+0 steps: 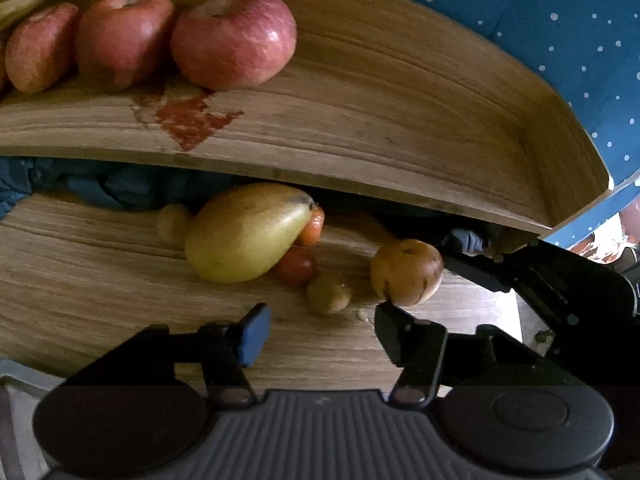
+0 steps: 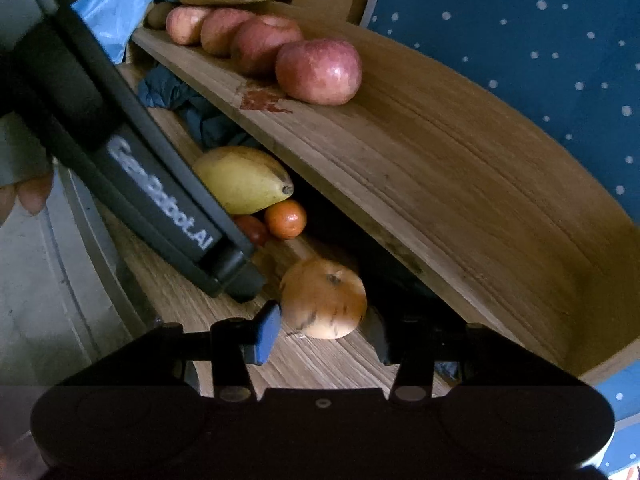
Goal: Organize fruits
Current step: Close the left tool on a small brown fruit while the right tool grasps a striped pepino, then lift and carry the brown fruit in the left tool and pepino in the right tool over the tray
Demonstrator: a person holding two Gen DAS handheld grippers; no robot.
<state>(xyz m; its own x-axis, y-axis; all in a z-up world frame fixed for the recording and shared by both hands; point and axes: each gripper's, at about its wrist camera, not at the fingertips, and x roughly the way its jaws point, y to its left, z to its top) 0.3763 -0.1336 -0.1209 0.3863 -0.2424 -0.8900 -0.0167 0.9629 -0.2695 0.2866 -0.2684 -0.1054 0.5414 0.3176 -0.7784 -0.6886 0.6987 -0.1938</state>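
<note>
step: grasping | right hand-held gripper (image 2: 322,330) had its pads against the brown fruit (image 2: 323,304) on the lower shelf (image 2: 168,300) | left hand-held gripper (image 1: 320,326) apart, empty | next: judged lift to tray (image 2: 460,168) beside apples (image 2: 318,70)

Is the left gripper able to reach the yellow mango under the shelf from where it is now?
Probably yes. The mango lies ahead of the left gripper with bare wood between them. The shelf above it hangs low, and a small brown fruit sits close by.
</note>
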